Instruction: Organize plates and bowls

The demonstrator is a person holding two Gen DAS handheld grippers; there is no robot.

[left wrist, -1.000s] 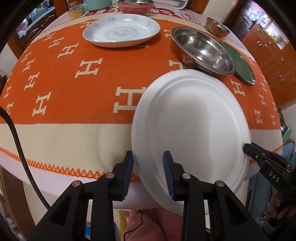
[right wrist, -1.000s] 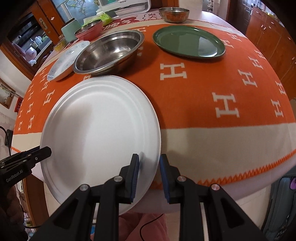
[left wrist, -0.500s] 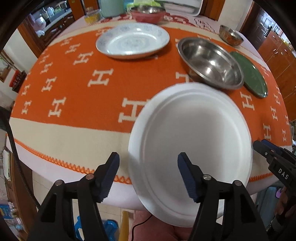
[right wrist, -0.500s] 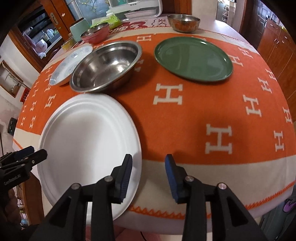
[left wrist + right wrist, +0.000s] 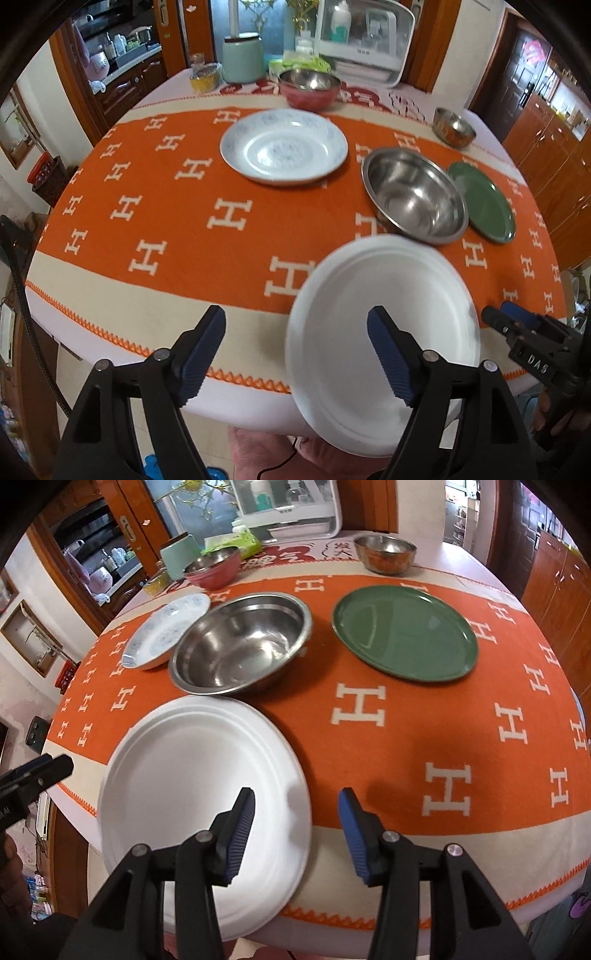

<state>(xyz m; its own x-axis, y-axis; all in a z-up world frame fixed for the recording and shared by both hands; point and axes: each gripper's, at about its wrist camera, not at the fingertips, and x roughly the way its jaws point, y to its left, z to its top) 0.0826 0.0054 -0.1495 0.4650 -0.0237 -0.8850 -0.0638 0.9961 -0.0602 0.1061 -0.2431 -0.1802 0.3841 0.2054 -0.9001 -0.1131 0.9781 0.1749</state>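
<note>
Left tongs (image 5: 295,354) are found spread wide and empty; right tongs (image 5: 297,836) likewise parted, nothing held. The white plate (image 5: 199,794) lies at the near edge of the surface (image 5: 424,853), overhanging it, its far rim just beside the steel bowl (image 5: 240,646). The green plate (image 5: 404,631) sits toward the right edge, the patterned plate (image 5: 283,146) toward the far side, and two small bowls (one pink (image 5: 308,88), one brass-coloured (image 5: 386,552)) at the far edge.

For the stacking step judged next, the white plate should be taken at its overhanging rim, kept level, and set down without striking the steel bowl.

A second earlier both tongs were closed on the white plate's rim; both have since released it and been drawn back.
</note>
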